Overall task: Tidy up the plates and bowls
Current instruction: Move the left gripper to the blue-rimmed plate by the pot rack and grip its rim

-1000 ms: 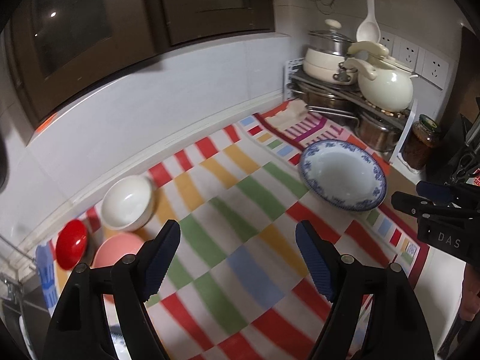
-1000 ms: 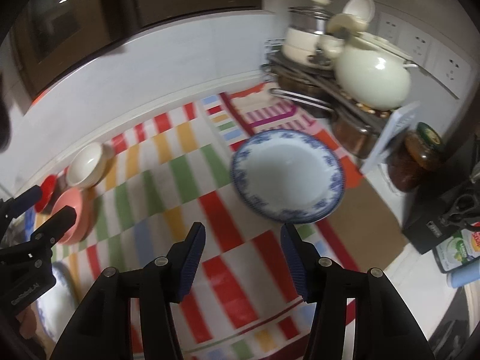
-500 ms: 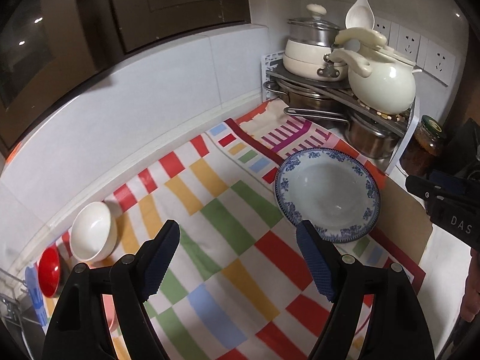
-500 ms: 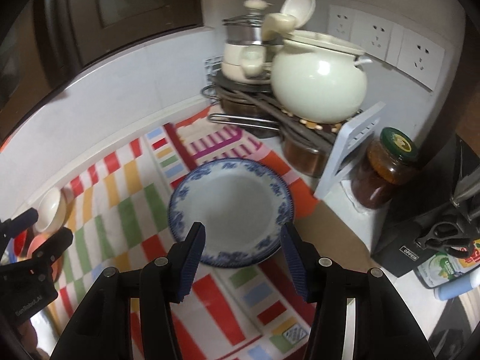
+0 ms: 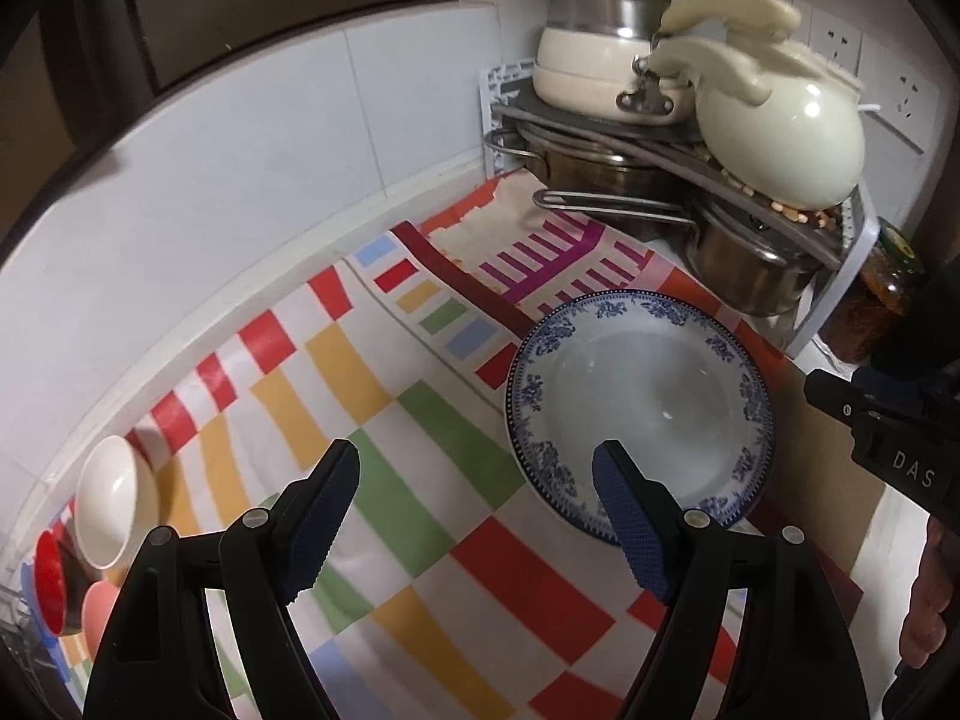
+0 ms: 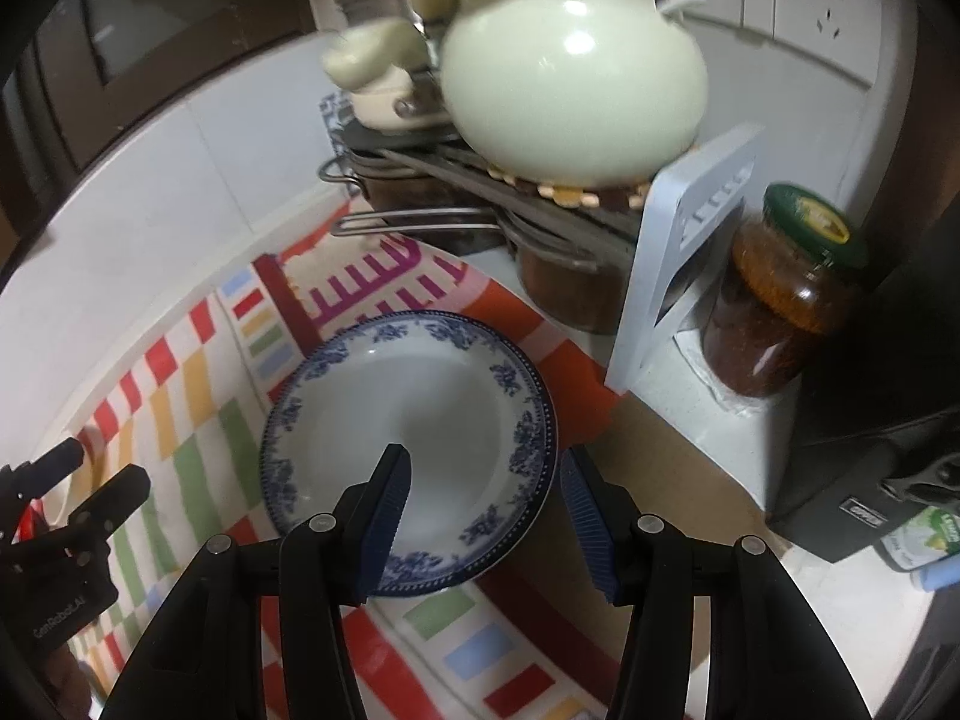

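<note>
We see the biggest risk at the crowded corner rack: the large cream ceramic pot with a curved handle point(image 6: 573, 63) sits on the grey metal shelf rack point(image 6: 480, 171) just behind the plate, and the glass jar of reddish-brown preserve with a green lid point(image 6: 780, 306) stands close to its right, so a plate lifted at a tilt or swung wide could knock either one. A smaller risk, in our judgement, is the grip itself: the glazed rim looks slick and shallow, and a pinch taken only at the edge might let the plate pivot or slide and drag the striped cloth with it. The right gripper point(image 6: 486, 504) is spread wide with nothing between its 2 blue pads, its left finger hanging over the plate's well and its right finger beyond the rim (so the near-right rim lies between them). The left gripper point(image 5: 474, 516) is likewise released and empty above the multicoloured checked tablecloth point(image 5: 372, 396). The round white plate with a blue floral border point(image 6: 414, 426) lies flat on that cloth, empty, in front of the rack. Far left, a small white ceramic bowl point(image 5: 111, 504) tilts against the wall beside a red bowl point(image 5: 48, 585).
</note>
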{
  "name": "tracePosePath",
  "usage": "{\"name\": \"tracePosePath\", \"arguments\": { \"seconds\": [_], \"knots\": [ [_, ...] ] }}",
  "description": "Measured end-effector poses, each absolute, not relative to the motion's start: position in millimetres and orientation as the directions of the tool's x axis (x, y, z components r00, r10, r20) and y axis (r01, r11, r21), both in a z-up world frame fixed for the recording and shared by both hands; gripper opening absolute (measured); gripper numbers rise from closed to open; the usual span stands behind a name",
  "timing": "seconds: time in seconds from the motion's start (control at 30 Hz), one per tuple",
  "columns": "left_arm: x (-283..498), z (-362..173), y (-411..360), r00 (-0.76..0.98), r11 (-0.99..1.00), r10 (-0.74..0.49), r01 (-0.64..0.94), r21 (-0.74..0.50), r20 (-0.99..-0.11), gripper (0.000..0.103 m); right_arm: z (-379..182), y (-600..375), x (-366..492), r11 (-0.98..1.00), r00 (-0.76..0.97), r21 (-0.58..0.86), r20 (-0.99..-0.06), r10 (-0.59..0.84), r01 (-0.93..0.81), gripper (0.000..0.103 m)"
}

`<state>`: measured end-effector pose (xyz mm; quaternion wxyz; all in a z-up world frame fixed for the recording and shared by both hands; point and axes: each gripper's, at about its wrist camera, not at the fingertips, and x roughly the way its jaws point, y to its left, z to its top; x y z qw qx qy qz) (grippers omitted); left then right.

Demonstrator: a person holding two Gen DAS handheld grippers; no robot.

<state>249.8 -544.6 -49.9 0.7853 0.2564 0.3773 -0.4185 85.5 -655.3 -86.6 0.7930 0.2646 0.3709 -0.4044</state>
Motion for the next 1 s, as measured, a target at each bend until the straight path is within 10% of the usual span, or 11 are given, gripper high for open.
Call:
{"name": "tracePosePath", "arguments": {
  "seconds": [1.0],
  "knots": [
    [284,-143,-625,0.279,0.517,-0.4,0.855,0.037,-0.873,0.077,-186,-726,108,0.469,0.365,0.173,-0.86,-0.356,0.866,0.053]
  ]
}}
